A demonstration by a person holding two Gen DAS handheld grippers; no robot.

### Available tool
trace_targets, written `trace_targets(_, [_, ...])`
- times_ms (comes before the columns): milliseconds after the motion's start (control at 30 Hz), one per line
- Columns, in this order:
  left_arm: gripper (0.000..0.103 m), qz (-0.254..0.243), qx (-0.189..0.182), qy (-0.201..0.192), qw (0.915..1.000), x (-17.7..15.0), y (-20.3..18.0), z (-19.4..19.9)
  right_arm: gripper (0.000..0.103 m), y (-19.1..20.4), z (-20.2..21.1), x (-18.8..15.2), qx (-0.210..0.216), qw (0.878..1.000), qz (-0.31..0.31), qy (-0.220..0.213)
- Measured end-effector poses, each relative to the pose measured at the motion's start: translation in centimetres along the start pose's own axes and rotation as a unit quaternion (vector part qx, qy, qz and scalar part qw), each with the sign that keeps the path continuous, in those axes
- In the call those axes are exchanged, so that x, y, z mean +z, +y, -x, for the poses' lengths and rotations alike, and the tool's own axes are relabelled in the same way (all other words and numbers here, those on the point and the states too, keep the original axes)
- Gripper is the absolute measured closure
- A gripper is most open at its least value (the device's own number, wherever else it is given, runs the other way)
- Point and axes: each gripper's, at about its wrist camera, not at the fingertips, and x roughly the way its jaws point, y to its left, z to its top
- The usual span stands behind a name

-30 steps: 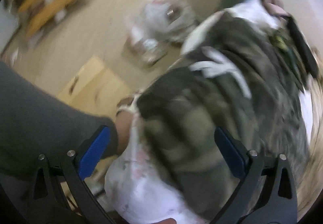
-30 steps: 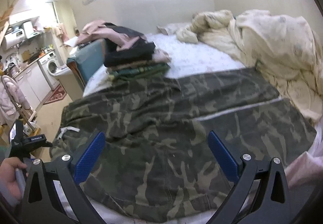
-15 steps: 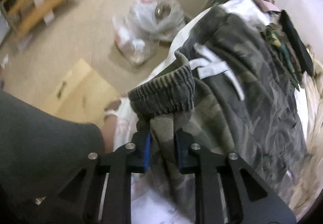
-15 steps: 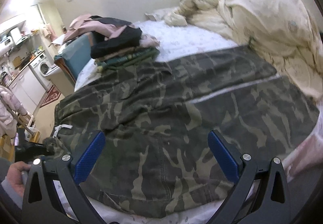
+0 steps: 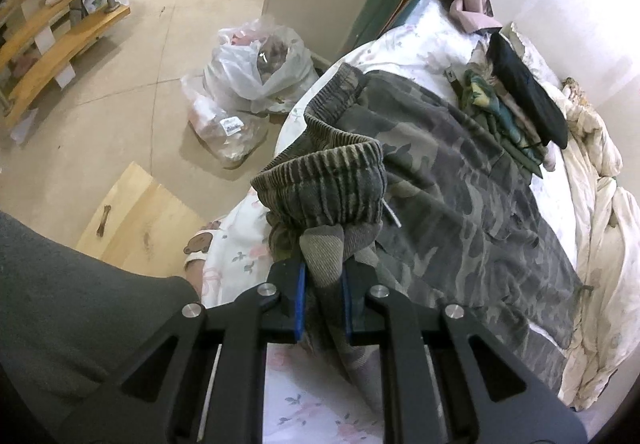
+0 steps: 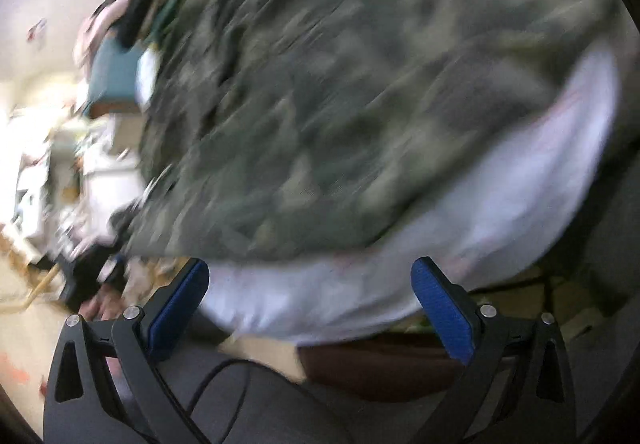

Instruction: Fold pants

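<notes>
The camouflage pants [image 5: 460, 171] lie spread across the bed [image 5: 404, 47], and the left gripper [image 5: 324, 276] has its jaws pinched tight on a bunch of fabric just under the ribbed waistband [image 5: 324, 187], which stands up off the sheet, probably so that end can be carried over for a fold. The right gripper [image 6: 310, 302] hangs with jaws wide apart and empty at the near edge of the bed, its view badly blurred, likely heading for the pants' near edge
</notes>
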Motion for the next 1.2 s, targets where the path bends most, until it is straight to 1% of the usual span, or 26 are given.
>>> trace_targets(67, [0.092, 0.008, -0.001, 0.010, 0.9999, 0.1, 0.5, -0.5, 0.002, -1.1, 1.7, 2.1, -0.050, 0.997, -0.021, -0.054])
trace_targets(133, [0.092, 0.009, -0.001, 0.013, 0.9999, 0.0, 0.6, -0.6, 0.005, -2.6, 2.7, 4.2, -0.090, 0.991, -0.046, -0.085])
trace_targets(167, [0.092, 0.007, -0.001, 0.012, 0.9999, 0.0, 0.5, -0.7, 0.008, -3.3, 3.1, 5.1, -0.105, 0.988, -0.058, -0.096])
trace_targets(233, [0.092, 0.002, -0.001, 0.008, 1.0000, 0.0, 0.1, -0.6, 0.008, -5.0, 3.8, 6.6, -0.161, 0.977, -0.086, -0.113])
trace_targets(267, [0.092, 0.001, -0.001, 0.007, 1.0000, 0.1, 0.1, -0.5, 0.008, -5.7, 4.0, 7.0, -0.182, 0.972, -0.098, -0.115])
trace_targets(300, [0.092, 0.001, -0.004, 0.007, 1.0000, 0.1, 0.0, -0.4, 0.008, -6.1, 4.1, 7.2, -0.190, 0.969, -0.107, -0.115])
trace_targets(333, [0.092, 0.001, -0.004, 0.007, 1.0000, 0.3, 0.1, -0.4, 0.008, -6.7, 4.2, 7.5, -0.183, 0.970, -0.107, -0.119])
trace_targets(367, [0.092, 0.000, -0.004, 0.007, 1.0000, 0.3, 0.2, -0.3, 0.015, -7.0, 4.4, 7.7, -0.182, 0.969, -0.105, -0.128])
trace_targets(400, [0.092, 0.001, -0.004, 0.007, 1.0000, 0.2, 0.3, -0.3, 0.029, -7.3, 4.6, 7.8, -0.182, 0.967, -0.111, -0.137])
trace_targets(433, [0.092, 0.003, -0.004, 0.007, 1.0000, 0.3, 0.2, -0.3, 0.034, -7.7, 5.0, 8.0, -0.160, 0.968, -0.127, -0.144])
trace_targets(467, [0.092, 0.004, -0.004, 0.007, 1.0000, 0.3, 0.2, -0.2, 0.051, -7.8, 5.2, 8.2, -0.138, 0.970, -0.135, -0.150])
trace_targets(500, [0.092, 0.006, -0.005, 0.007, 0.9999, 0.4, 0.2, -0.2, 0.059, -7.7, 5.2, 8.3, -0.117, 0.972, -0.139, -0.152])
trace_targets(533, [0.092, 0.008, -0.007, 0.006, 0.9999, 0.4, 0.2, 0.0, 0.059, -7.5, 5.3, 8.3, -0.102, 0.973, -0.143, -0.151])
trace_targets(633, [0.092, 0.006, -0.014, 0.002, 0.9999, 0.5, 0.0, 0.5, 0.059, -7.9, 5.9, 7.9, -0.081, 0.967, -0.178, -0.163])
trace_targets(667, [0.092, 0.006, -0.016, 0.000, 0.9999, 0.6, -0.1, 0.6, 0.056, -8.1, 5.7, 7.9, -0.075, 0.966, -0.187, -0.159])
trace_targets(733, [0.092, 0.000, -0.016, -0.003, 0.9999, 0.7, -0.4, 0.7, 0.056, -8.3, 5.3, 7.3, -0.067, 0.966, -0.205, -0.144])
trace_targets(800, [0.092, 0.001, -0.015, -0.002, 0.9999, 0.7, -0.4, 0.7, 0.056, -7.8, 5.3, 6.5, -0.066, 0.971, -0.187, -0.130])
trace_targets(833, [0.092, -0.001, -0.015, -0.002, 0.9999, 0.7, -0.5, 0.6, 0.056, -7.0, 5.1, 6.0, -0.060, 0.975, -0.171, -0.130])
trace_targets(867, [0.092, -0.001, -0.014, -0.002, 0.9999, 0.7, -0.5, 0.7, 0.056, -6.3, 5.1, 6.2, -0.054, 0.977, -0.162, -0.127])
trace_targets(967, [0.092, 0.000, -0.013, -0.002, 0.9999, 0.6, -0.5, 0.7, 0.057, -6.3, 4.5, 6.0, -0.048, 0.979, -0.158, -0.118])
trace_targets(1000, [0.092, 0.002, -0.013, -0.002, 0.9999, 0.6, -0.5, 0.7, 0.073, -6.7, 4.5, 6.2, -0.044, 0.979, -0.161, -0.119])
trace_targets(1033, [0.092, 0.004, -0.016, -0.001, 0.9999, 0.6, -0.5, 0.8, 0.087, -7.3, 4.9, 6.3, -0.043, 0.976, -0.170, -0.132])
trace_targets(1067, [0.092, 0.005, -0.017, -0.001, 0.9998, 0.6, -0.4, 0.8, 0.098, -7.7, 5.3, 6.5, -0.041, 0.975, -0.170, -0.137])
trace_targets(1200, [0.092, 0.009, -0.024, 0.000, 0.9997, 0.8, 0.0, 1.1, 0.099, -6.6, 7.0, 7.0, -0.036, 0.976, -0.148, -0.154])
